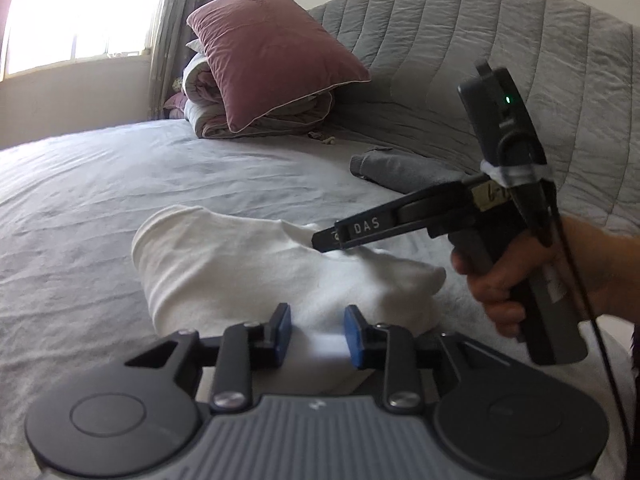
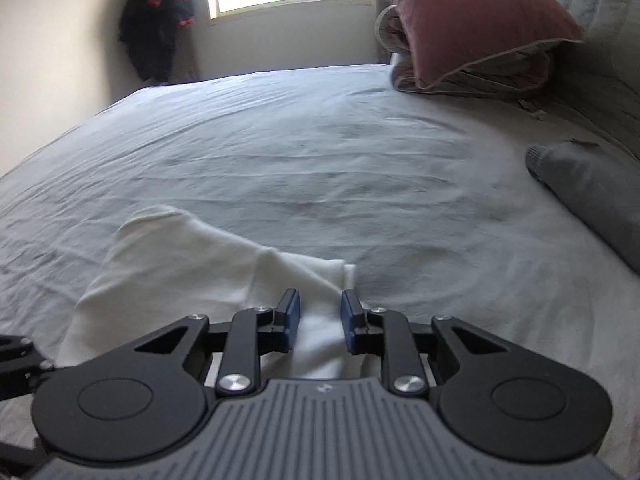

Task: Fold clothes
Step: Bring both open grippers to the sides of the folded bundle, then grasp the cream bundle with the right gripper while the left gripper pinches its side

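With both grippers, left [image 1: 317,330] and right [image 2: 320,322], parted over the soft white cotton garment [image 1: 240,264] (partly folded), your layers slip if one pad drags the cloth.

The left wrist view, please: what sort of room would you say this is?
Most likely a bedroom: a wide bed with a grey sheet, a pink pillow on folded bedding, and a quilted grey headboard.

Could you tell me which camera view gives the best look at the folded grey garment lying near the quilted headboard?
The right wrist view: the grey garment lies unobstructed on the sheet, though the frame edge cuts it off. In the left wrist view the garment is further away and partly hidden behind the right gripper.
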The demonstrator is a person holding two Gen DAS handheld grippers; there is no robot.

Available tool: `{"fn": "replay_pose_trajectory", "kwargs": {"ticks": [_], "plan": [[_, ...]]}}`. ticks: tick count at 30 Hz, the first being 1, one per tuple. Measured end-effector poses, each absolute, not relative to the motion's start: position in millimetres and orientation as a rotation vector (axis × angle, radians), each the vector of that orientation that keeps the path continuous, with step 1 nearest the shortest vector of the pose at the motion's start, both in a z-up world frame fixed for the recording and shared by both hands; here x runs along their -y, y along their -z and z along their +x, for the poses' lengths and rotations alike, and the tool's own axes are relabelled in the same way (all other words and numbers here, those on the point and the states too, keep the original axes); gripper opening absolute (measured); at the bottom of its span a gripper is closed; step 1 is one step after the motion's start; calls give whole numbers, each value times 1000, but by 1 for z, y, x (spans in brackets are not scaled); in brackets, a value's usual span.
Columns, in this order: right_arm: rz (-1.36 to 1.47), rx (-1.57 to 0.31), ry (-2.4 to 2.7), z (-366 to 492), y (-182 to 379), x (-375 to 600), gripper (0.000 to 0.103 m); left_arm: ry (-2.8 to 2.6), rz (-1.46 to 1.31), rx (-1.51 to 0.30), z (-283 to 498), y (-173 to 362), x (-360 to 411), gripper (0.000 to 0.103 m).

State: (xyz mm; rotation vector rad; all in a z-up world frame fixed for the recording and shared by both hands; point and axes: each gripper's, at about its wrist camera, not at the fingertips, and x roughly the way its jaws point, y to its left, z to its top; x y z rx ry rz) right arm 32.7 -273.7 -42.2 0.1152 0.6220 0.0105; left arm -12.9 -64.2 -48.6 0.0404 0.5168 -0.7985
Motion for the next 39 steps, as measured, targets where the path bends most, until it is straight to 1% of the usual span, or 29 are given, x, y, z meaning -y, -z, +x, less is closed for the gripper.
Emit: {"fn": "replay_pose_trajectory", "kwargs": {"ticks": [1, 3, 5, 7, 10, 12, 14, 16, 18, 20, 21, 22, 23, 27, 30, 31, 32, 39], "plan": [[131, -619, -8, 33, 41, 275, 23, 800, 16, -522, -9, 46, 61, 33], [158, -611, -15, 29, 37, 279, 27, 801, -40, -531, 0, 42, 54, 36], [183, -605, -19, 25, 32, 283, 37, 761, -73, -520, 8, 39, 47, 37], [203, -601, -12, 21, 29, 287, 42, 719, -103, -519, 16, 39, 41, 38], [226, -602, -14, 15, 24, 293, 45, 683, -136, -527, 24, 41, 35, 38], [238, -602, -17, 11, 22, 296, 47, 665, -116, -502, 25, 39, 35, 38], [249, -603, -24, 8, 20, 299, 48, 570, -59, -437, 23, 34, 34, 42], [266, -606, -33, 6, 19, 302, 50, 527, -76, -439, 27, 31, 26, 44], [287, -613, -45, 3, 18, 305, 53, 512, -139, -492, 35, 31, 16, 47], [320, -629, -65, 1, 18, 309, 62, 527, -192, -554, 40, 34, 12, 53], [344, -641, -79, 0, 19, 311, 65, 542, -216, -587, 42, 35, 11, 56], [370, -654, -94, -1, 20, 313, 69, 559, -231, -617, 42, 37, 12, 58], [398, -668, -109, -1, 21, 314, 71, 576, -244, -647, 42, 38, 12, 59], [521, -728, -163, -1, 29, 320, 73, 597, -217, -684, 41, 44, 21, 67], [606, -770, -181, 0, 35, 321, 75, 587, -213, -704, 42, 50, 24, 68], [610, -780, -182, 0, 36, 320, 78, 586, -218, -716, 42, 52, 24, 68], [614, -791, -183, 0, 37, 319, 79, 587, -227, -726, 45, 54, 22, 68], [621, -822, -194, 4, 48, 311, 83, 588, -282, -759, 52, 62, 21, 68]]}}
